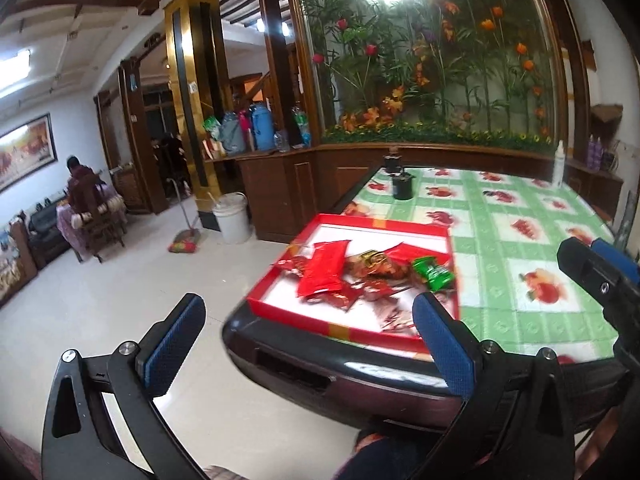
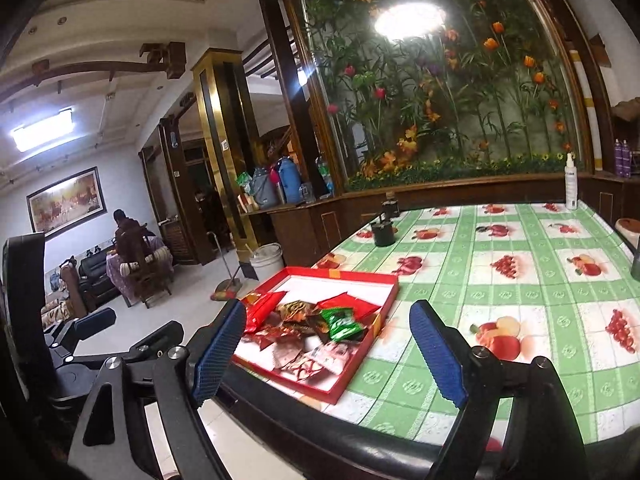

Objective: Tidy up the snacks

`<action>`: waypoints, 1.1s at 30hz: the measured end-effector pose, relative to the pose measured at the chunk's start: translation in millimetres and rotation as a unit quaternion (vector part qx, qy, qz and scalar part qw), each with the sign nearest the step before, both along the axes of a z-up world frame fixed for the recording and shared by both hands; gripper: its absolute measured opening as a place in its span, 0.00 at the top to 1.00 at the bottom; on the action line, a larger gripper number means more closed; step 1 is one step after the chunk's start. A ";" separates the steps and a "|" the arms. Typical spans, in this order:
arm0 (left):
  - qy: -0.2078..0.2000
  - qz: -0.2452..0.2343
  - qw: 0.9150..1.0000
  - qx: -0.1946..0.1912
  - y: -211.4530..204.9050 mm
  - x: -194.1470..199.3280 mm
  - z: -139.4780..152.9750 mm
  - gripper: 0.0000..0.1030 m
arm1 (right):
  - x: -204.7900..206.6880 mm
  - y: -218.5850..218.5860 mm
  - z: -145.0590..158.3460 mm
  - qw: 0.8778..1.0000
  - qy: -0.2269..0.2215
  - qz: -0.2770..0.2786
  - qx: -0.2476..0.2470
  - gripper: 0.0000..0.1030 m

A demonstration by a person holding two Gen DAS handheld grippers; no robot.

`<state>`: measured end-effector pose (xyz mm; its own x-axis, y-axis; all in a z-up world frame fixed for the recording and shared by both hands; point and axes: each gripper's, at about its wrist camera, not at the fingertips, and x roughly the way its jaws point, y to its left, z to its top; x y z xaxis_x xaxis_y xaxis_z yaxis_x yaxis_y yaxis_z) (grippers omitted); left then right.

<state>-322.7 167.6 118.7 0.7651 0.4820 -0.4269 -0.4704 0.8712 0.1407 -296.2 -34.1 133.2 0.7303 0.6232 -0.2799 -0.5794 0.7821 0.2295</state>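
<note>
From the left wrist view, the left tool (image 1: 304, 344) was seen with its blue-padded fingers (image 1: 174, 346) spread wide and nothing between them. A red tray (image 1: 352, 334) with a white floor was placed on the near left corner of the desk (image 1: 520, 240), which was covered by a green checked cloth printed with fruit. Inside the tray, a long red snack packet (image 1: 324, 270) was laid toward the tray's left side, a brown-and-gold packet (image 1: 374, 264) was found near the tray's middle, and a green snack packet (image 1: 434, 274) was set by the tray's right wall. Smaller red packets were heaped around them, blurred. Beyond the tray, at the desk's far edge, a black jar (image 1: 402, 186) was stood. The right tool (image 1: 600, 276) was glimpsed to the right of the tray, above the cloth.

From the right wrist view, the right tool (image 2: 328, 350) was seen with its jaws apart and empty, the tray (image 2: 356, 380) being framed partly between its fingers. The green snack packet (image 2: 342, 324) was shown near the tray's middle, the brown-and-gold packet (image 2: 298, 312) to its left, and red packets around both. A white spray bottle (image 2: 571, 184) was stood at the desk's far right, well apart from the tray. The left tool (image 2: 96, 320) was seen left of the tray, off the desk (image 2: 500, 240).
</note>
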 end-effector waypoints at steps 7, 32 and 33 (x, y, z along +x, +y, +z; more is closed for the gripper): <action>0.000 -0.004 0.999 -0.040 22.1 -10.6 -4.6 0.00 | -14.7 20.5 -6.8 0.999 -0.016 0.017 -0.023 0.17; -0.023 0.007 0.997 -0.075 34.8 -21.1 0.5 0.00 | -16.9 31.7 -12.3 0.999 -0.006 0.020 -0.035 0.17; -0.023 0.007 0.997 -0.075 34.7 -21.2 0.6 0.00 | -16.6 31.7 -12.2 0.999 -0.006 0.020 -0.035 0.17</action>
<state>-343.8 202.3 119.3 0.7795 0.4263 -0.4589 -0.4858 0.8740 -0.0132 -312.9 -2.4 121.0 0.7093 0.6303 -0.3156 -0.6123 0.7727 0.1673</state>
